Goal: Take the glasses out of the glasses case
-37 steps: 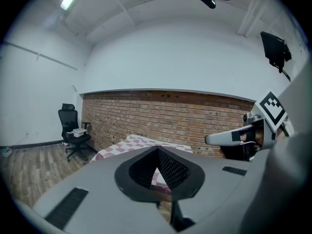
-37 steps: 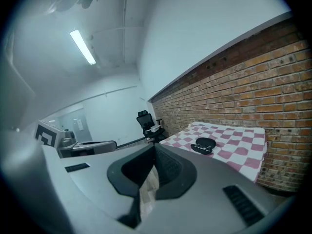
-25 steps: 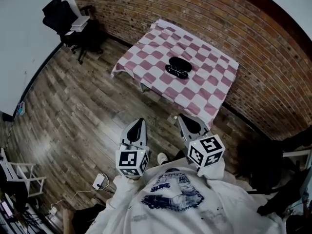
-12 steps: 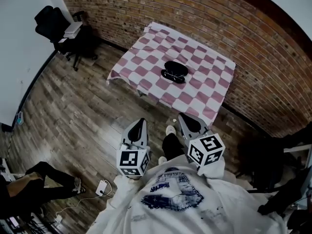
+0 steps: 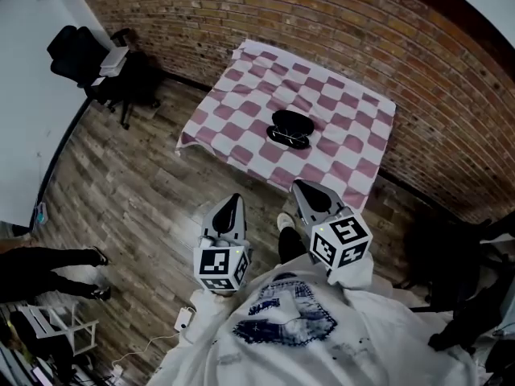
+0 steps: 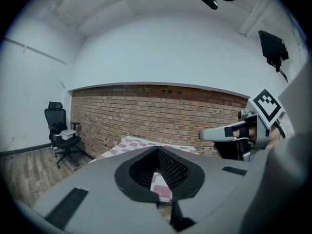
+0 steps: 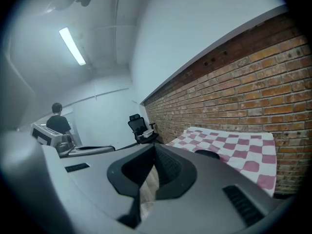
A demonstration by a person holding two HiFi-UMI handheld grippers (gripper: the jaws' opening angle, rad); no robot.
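The fingers of the left gripper (image 5: 231, 205) and the right gripper (image 5: 304, 190) are pressed together, holding nothing. The black glasses case (image 5: 291, 127) lies well ahead of them on the checkered worktop (image 5: 338, 107).

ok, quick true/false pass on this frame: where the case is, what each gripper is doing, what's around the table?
1. The glasses case lies on the checked tablecloth. True.
2. The right gripper is gripping the case. False: its jaws are shut on nothing, and it is over the floor, short of the table.
3. An office chair stands near the brick wall, left of the table in the head view. True.
4. The left gripper has its jaws wide apart. False: they are together and empty.
5. The floor is carpeted. False: it is wood planks.
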